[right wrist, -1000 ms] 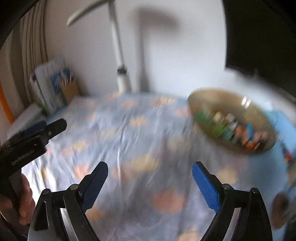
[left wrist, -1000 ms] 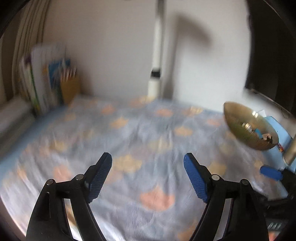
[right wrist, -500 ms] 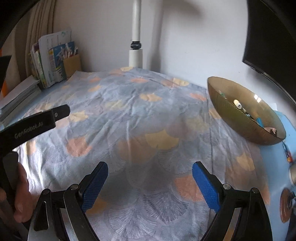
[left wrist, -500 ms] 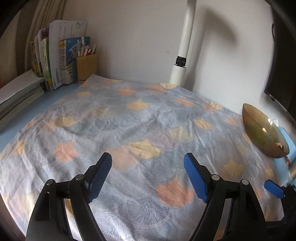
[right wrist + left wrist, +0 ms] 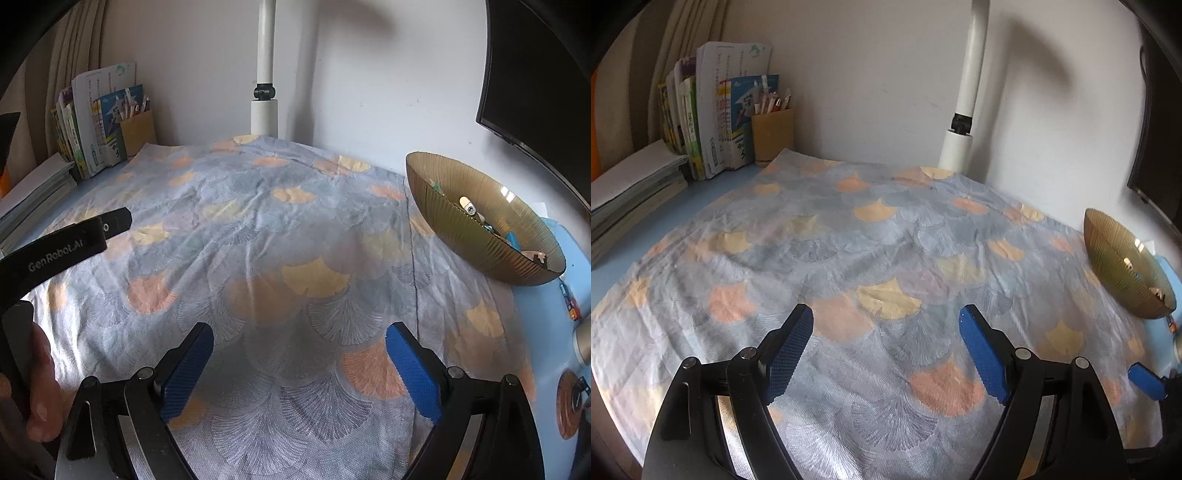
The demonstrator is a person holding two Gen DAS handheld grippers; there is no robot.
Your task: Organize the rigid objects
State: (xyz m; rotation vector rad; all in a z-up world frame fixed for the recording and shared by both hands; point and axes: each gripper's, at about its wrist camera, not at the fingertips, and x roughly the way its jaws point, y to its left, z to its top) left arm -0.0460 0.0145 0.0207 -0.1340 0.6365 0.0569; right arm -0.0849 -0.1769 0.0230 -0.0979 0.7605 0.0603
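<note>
Amber ribbed glass bowl [image 5: 476, 236]: ahead and right of my right gripper [image 5: 299, 365], tipped against the wall, I judge as the bin for the small rigid pieces [image 5: 471, 208] in it. Patterned cloth [image 5: 280, 229]: spread bare beneath both grippers as sorting ground on the bench. Right gripper: jaws just widened, nothing between. Left gripper [image 5: 886, 343]: released, empty, bowl far right.

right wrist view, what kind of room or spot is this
Probably a home study desk against a wall: upright books and a pen holder in the corner, a white lamp post, and a dark monitor.
</note>
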